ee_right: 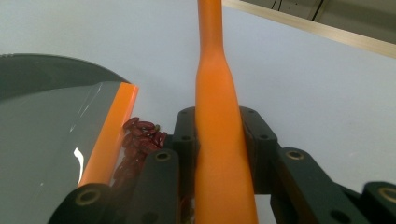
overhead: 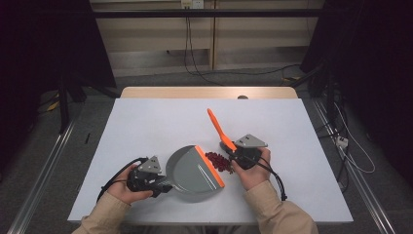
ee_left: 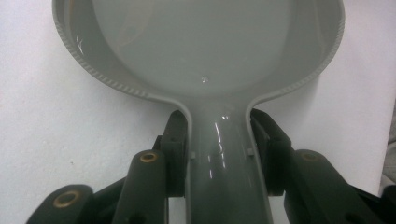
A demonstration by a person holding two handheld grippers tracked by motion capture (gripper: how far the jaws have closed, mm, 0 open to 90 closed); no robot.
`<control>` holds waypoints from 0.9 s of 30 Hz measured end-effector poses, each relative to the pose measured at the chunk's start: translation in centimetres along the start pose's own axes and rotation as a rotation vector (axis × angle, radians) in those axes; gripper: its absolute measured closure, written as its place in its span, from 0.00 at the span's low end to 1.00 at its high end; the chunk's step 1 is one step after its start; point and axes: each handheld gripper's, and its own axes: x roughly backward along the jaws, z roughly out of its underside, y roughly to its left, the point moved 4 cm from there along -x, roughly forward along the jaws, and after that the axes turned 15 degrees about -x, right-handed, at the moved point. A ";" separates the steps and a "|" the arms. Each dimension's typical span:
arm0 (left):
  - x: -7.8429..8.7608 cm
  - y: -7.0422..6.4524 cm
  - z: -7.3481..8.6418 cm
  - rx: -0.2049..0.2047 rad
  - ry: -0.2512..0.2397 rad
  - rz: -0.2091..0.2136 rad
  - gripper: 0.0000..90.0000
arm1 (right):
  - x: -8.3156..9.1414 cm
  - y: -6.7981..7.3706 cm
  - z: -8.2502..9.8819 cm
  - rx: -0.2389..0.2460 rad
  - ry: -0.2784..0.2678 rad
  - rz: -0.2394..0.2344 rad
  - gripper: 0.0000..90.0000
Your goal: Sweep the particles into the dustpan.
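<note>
- Grip first: the left gripper (overhead: 163, 187) has its jaws pinched on the grey handle of the dustpan (overhead: 192, 170), one pad on each side of the stem, as the left gripper view shows (ee_left: 219, 154). Keep that clamp firm so the pan cannot twist when beans push against it.
- Right gripper (overhead: 233, 155) is pressed together on the orange brush handle (overhead: 217, 127); in the right gripper view the handle (ee_right: 217, 140) rises between the two jaws and fills the gap. The brush head is hidden beneath the hand, so I cannot tell how it meets the table.
- Red beans (overhead: 218, 161) lie in a small heap on the white table (overhead: 146, 126), just beside the pan's orange lip (overhead: 210, 166) and between that lip and the right gripper. In the right gripper view the beans (ee_right: 140, 140) sit against the lip's edge (ee_right: 109, 135).
- Judgement: the step in hand is sweeping the heap into the pan. The lip should stay flat on the table, or beans will likely slide under it.
- A short, low stroke toward the pan, square to the lip, should serve best; a fast flick risks scattering round beans sideways.
- Pan interior looks bare as far as the high view shows, so most of the job remains.
</note>
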 end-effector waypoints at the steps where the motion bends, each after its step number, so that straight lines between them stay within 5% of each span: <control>1: 0.0 0.0 0.0 0.003 -0.001 0.000 0.70 | 0.0 0.1 0.0 -0.004 0.000 -0.001 0.79; 27: -1.3 -0.1 -1.1 -0.008 0.039 0.038 0.69 | -0.4 2.4 0.4 -0.032 -0.016 -0.052 0.79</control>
